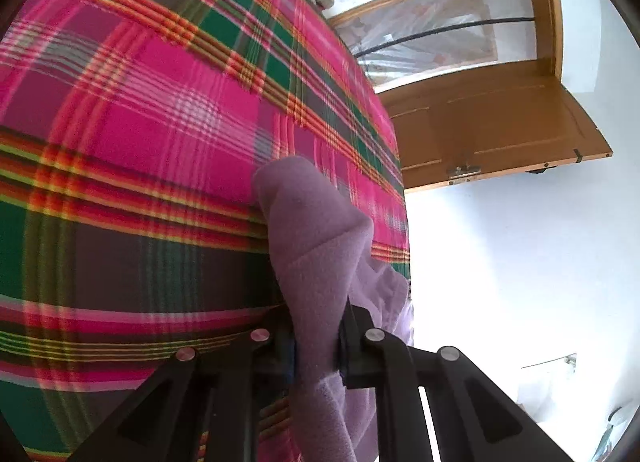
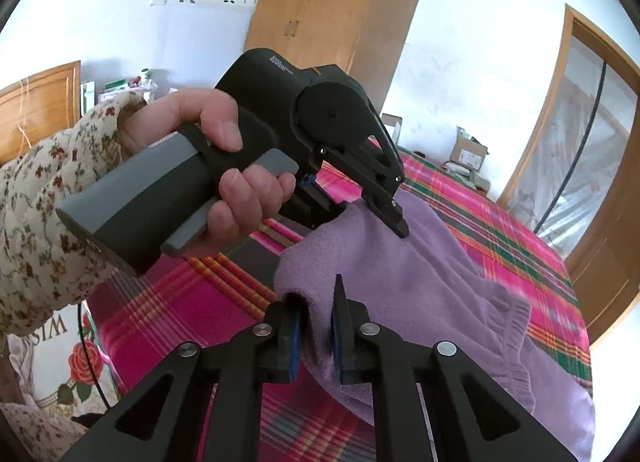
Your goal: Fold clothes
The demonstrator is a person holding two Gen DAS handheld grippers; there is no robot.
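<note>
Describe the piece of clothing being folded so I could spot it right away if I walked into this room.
Look at the bed, covered by a bright pink, green and orange plaid blanket. On it lies a soft lilac fleece garment with a ribbed hem, one edge pinched by the left claw and another by the right claw. It is the only plain, single-coloured cloth on that busy plaid.

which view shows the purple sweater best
The right wrist view: the purple sweater spreads across the plaid bedspread, ribbed hem visible. The left wrist view shows only a bunched fold pinched in the tongs.
</note>
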